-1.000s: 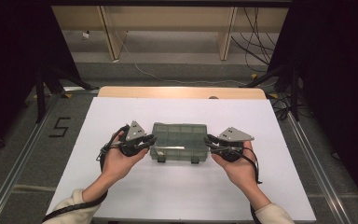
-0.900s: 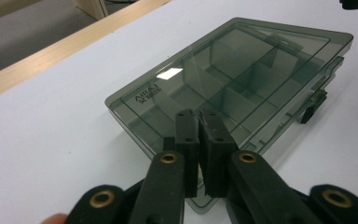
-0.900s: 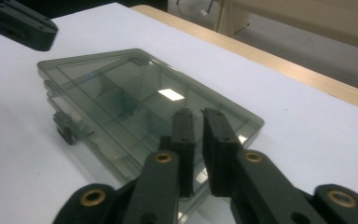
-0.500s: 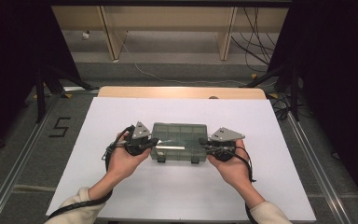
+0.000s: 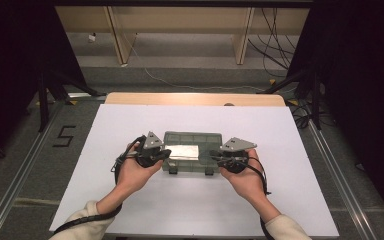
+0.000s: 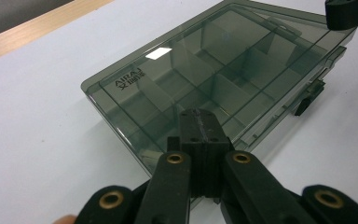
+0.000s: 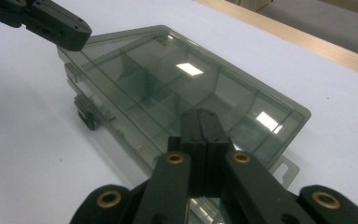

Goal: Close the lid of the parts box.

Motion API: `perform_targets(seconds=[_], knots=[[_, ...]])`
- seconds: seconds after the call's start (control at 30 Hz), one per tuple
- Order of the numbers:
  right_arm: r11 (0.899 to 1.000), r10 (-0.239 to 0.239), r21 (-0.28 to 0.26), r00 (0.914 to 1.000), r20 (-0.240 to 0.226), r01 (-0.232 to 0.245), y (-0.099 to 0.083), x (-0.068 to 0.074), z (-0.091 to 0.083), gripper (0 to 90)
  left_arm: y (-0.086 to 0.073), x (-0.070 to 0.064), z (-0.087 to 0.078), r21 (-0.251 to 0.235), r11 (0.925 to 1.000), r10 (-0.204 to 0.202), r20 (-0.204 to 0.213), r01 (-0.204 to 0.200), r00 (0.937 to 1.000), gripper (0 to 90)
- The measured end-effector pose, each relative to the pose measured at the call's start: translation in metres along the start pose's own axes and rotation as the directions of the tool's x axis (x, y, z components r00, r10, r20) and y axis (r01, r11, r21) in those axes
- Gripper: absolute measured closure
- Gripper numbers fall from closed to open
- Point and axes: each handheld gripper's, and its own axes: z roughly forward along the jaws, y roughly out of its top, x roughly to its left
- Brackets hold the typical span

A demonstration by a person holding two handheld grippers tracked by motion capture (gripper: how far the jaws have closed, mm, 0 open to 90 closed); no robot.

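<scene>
A smoky translucent compartment box (image 5: 192,150) lies closed and flat on the white table, its two dark latches facing the person. My left gripper (image 5: 164,153) is shut, its tips over the lid's left end. My right gripper (image 5: 214,154) is shut too, over the lid's right end. In the left gripper view the closed jaws (image 6: 200,115) hover at the box (image 6: 223,70) near its corner, with the right gripper (image 6: 349,13) at the far end. In the right gripper view the closed jaws (image 7: 199,115) sit above the lid (image 7: 168,79), with the left gripper (image 7: 51,23) opposite. Nothing is between either pair of jaws.
The white sheet (image 5: 130,200) covers the table, with a wooden strip (image 5: 195,98) along the far edge. A dark latch (image 6: 310,95) sticks out of the box's front side. Dark stands and cables flank the table on the floor.
Both hands have moved inward from the box's ends, so the shut jaws now reach over the lid. The box has stayed about where it was.
</scene>
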Motion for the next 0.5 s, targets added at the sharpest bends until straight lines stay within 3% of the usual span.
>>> perform_targets(seconds=[0.13,0.17,0.3,0.4,0.43,0.5], knots=[[1.000,0.001,0.012,1.0000,-0.007,-0.001,-0.0007,0.0008,0.0019,90.0,-0.0001,-0.0005,0.0006,0.001,1.0000,-0.001,0.003,0.001,1.0000,89.6],[1.000,-0.004,0.010,1.0000,-0.006,0.004,-0.0009,0.0005,0.0025,90.0,-0.0005,-0.0023,0.0021,-0.016,0.9996,-0.024,-0.005,0.024,0.9997,89.5],[1.000,0.000,0.018,1.0000,-0.002,0.000,-0.0016,0.0007,0.0033,90.0,-0.0018,-0.0027,0.0034,-0.017,0.9993,-0.034,0.001,0.034,0.9994,89.6],[1.000,0.004,0.021,1.0000,-0.004,-0.004,-0.0025,0.0003,0.0043,90.0,-0.0019,-0.0025,0.0035,-0.013,0.9994,-0.032,0.002,0.032,0.9995,89.6],[1.000,-0.002,0.020,1.0000,-0.002,0.002,-0.0027,-0.0001,0.0048,90.0,-0.0017,-0.0006,0.0019,0.012,0.9999,-0.002,0.007,0.002,1.0000,89.6],[0.999,0.010,0.031,0.9999,-0.007,-0.010,-0.0033,0.0005,0.0049,90.0,-0.0020,-0.0008,0.0024,0.013,0.9999,-0.004,0.009,0.004,1.0000,89.6]])
